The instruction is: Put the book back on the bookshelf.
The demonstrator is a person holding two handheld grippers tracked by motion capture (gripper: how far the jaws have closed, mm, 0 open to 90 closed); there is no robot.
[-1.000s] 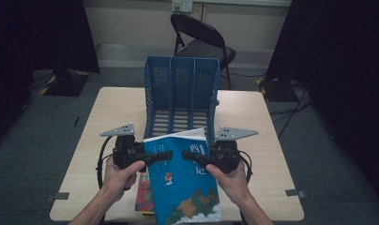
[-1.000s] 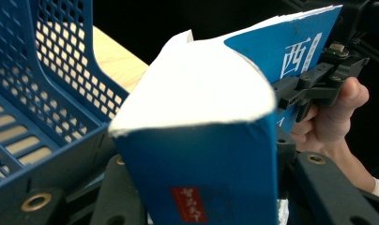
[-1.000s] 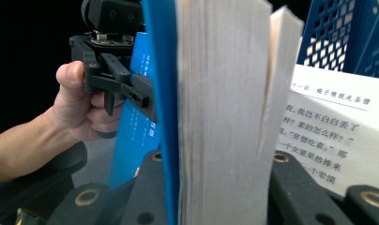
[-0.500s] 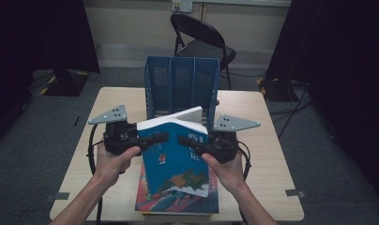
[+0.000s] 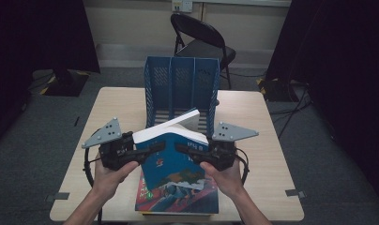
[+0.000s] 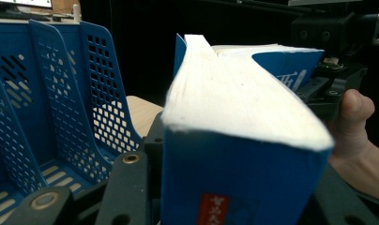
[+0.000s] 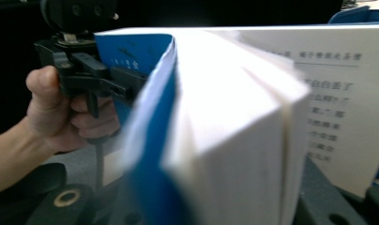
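Lifted off the stack, blue book (image 5: 171, 157) is clamped between left gripper (image 5: 147, 151) and right gripper (image 5: 190, 150), the right's jaws just loosening.

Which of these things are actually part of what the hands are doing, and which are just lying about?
In the job:
- blue book, lifted between both grippers
- left gripper and right gripper, one at each side of it; both jaws have just been moving
- blue file rack, just behind it

Lying about:
- book stack underneath, on the table
- folding chair beyond
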